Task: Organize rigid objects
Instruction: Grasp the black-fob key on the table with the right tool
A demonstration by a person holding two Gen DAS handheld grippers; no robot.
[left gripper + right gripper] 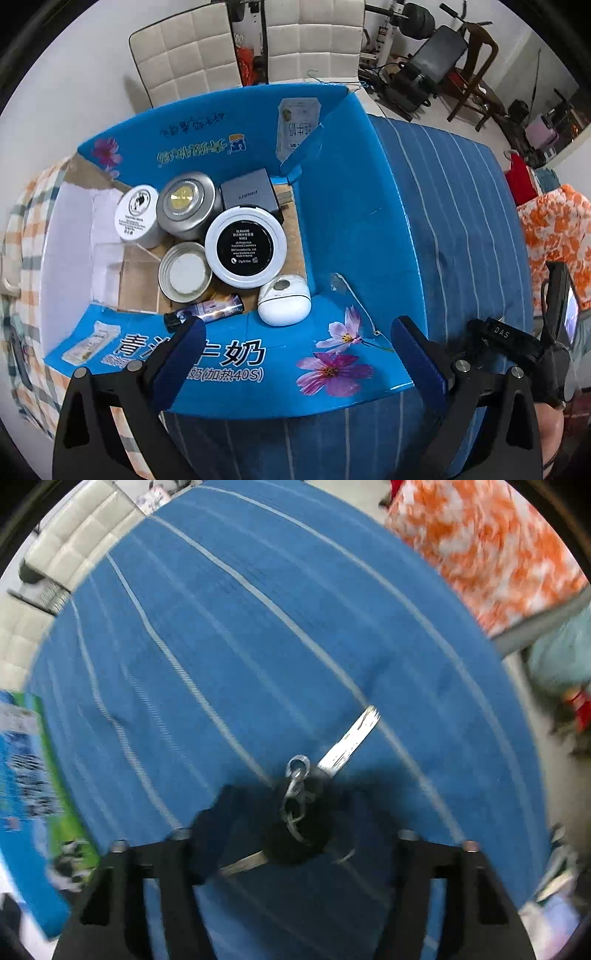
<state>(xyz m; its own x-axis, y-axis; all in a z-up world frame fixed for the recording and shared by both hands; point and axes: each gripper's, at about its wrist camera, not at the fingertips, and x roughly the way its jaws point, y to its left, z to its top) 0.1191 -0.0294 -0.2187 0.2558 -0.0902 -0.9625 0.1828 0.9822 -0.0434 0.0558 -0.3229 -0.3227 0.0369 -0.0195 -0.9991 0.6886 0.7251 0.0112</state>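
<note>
1. Fingers of the left gripper stand wide apart and hold nothing; the blue pads hover over the near flap of the blue carton, and whether they touch it cannot be told.
2. Inside the carton, from left to right, lie a white jar, a grey metal tin, an open metal lid, a round white compact, a dark square case behind it and a white oval case at the near edge.
3. A small dark tube lies along the near wall; the left pad hides one end of it.
4. The carton rests on a blue striped cloth.
5. Fingers of the right gripper are closed on a bunch of keys: a black key head sits between them, a metal ring above it, one silver blade pointing up and right, another blade poking out low on the left.
6. This view is blurred, so the exact contact of the pads with the keys is hard to make out; the keys hang over the striped cloth.
7. At the left edge a blue-and-green box is cut off by the frame.
</note>
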